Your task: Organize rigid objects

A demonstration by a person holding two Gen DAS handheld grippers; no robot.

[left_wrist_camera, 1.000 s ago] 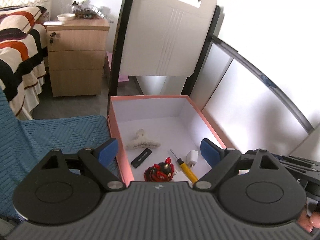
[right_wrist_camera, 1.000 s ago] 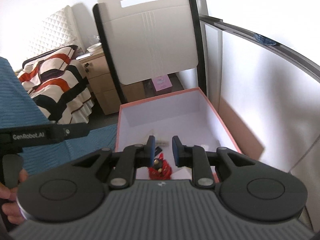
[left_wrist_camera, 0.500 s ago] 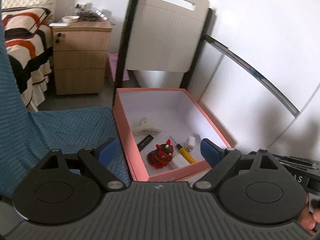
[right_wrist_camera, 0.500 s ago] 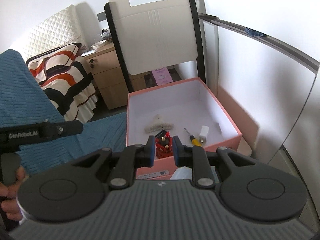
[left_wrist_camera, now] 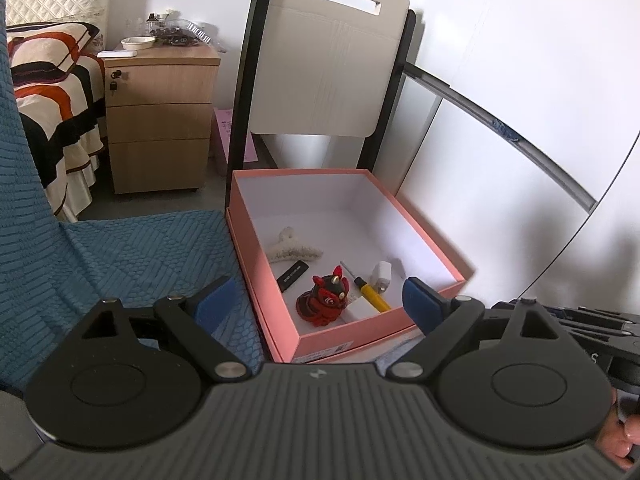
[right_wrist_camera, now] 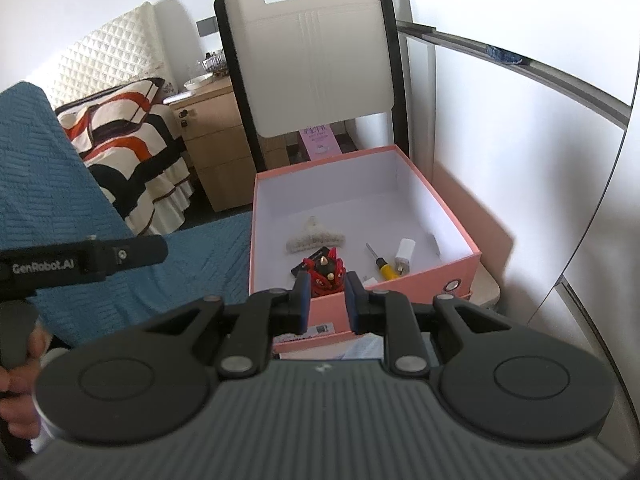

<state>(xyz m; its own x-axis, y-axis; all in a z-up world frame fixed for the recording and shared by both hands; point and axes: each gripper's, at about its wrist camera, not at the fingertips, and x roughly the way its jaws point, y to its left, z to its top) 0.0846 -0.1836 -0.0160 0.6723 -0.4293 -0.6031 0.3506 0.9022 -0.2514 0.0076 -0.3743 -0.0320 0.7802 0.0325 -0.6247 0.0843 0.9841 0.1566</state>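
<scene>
An open pink box (left_wrist_camera: 340, 330) stands beside a blue textured cover. Inside lie a red and black figurine (left_wrist_camera: 326, 300), a yellow-handled screwdriver (left_wrist_camera: 374, 296), a white plug (left_wrist_camera: 382, 274), a flat black stick (left_wrist_camera: 293, 276) and a fuzzy cream hair claw (left_wrist_camera: 292, 250). My left gripper (left_wrist_camera: 316, 300) hovers short of the box's near wall, its jaws opening with nothing between them. My right gripper (right_wrist_camera: 327, 296) is shut and empty, also short of the box (right_wrist_camera: 440, 276), with the figurine (right_wrist_camera: 326, 270) in line beyond its pads.
A white folding chair (left_wrist_camera: 332, 68) stands behind the box. A wooden nightstand (left_wrist_camera: 160, 120) and a striped bed (left_wrist_camera: 48, 92) are at the far left. The blue cover (left_wrist_camera: 120, 260) spreads left of the box. White wall panels close the right side. A hand (right_wrist_camera: 16, 380) holds the left gripper's handle.
Both grippers have drawn back from over the box; its whole near wall now shows in both views. The objects inside have not moved.
</scene>
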